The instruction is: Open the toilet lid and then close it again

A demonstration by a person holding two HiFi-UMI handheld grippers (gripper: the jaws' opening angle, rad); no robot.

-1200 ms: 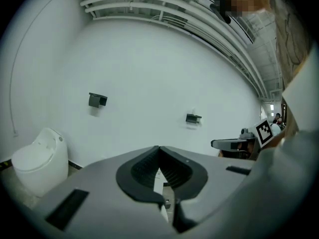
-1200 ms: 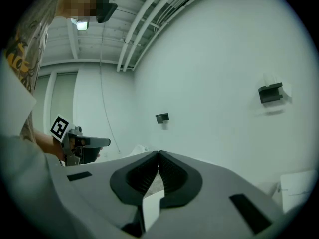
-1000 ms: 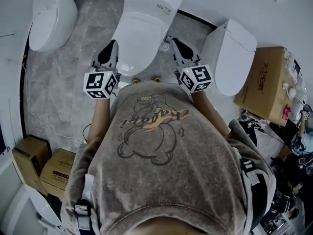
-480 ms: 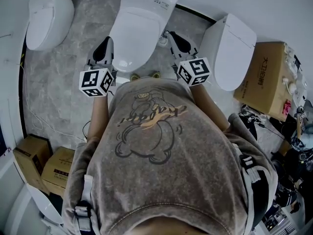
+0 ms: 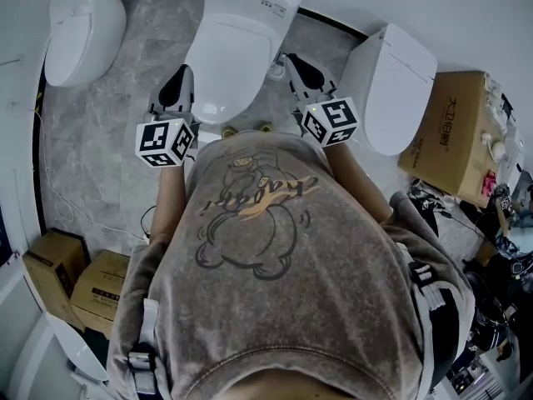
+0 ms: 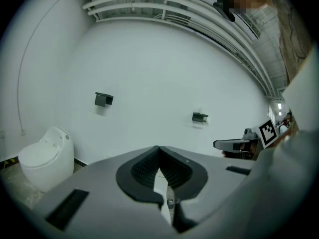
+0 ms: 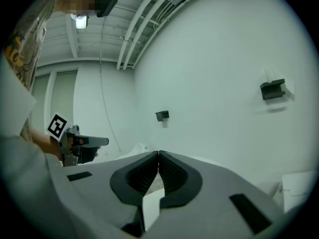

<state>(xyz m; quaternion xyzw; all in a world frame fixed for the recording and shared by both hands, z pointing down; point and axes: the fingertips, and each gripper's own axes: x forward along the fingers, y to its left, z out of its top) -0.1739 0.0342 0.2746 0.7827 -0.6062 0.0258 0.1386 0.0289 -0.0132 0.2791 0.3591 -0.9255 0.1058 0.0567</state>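
The middle toilet [image 5: 237, 48] is white and its lid lies flat and closed. My left gripper [image 5: 183, 73] hangs just left of the bowl's front, apart from it. My right gripper [image 5: 289, 61] hangs just right of the bowl at about the same height. Both are shut with nothing between their pads. In the left gripper view the jaws [image 6: 158, 149] meet against a bare white wall, with the right gripper [image 6: 239, 144] off to the side. In the right gripper view the jaws [image 7: 158, 154] also meet, and the left gripper [image 7: 82, 143] shows at the left.
A rounder white toilet [image 5: 83, 27] stands at the left and a third toilet [image 5: 400, 86] at the right. A big cardboard box [image 5: 450, 136] sits past it; two smaller boxes [image 5: 50, 265] lie at lower left. Small dark brackets [image 6: 103, 99] hang on the wall.
The head view has shifted a little, so the toilet and grippers sit slightly higher in the picture. Both grippers stay shut beside the bowl; the lid stays down.
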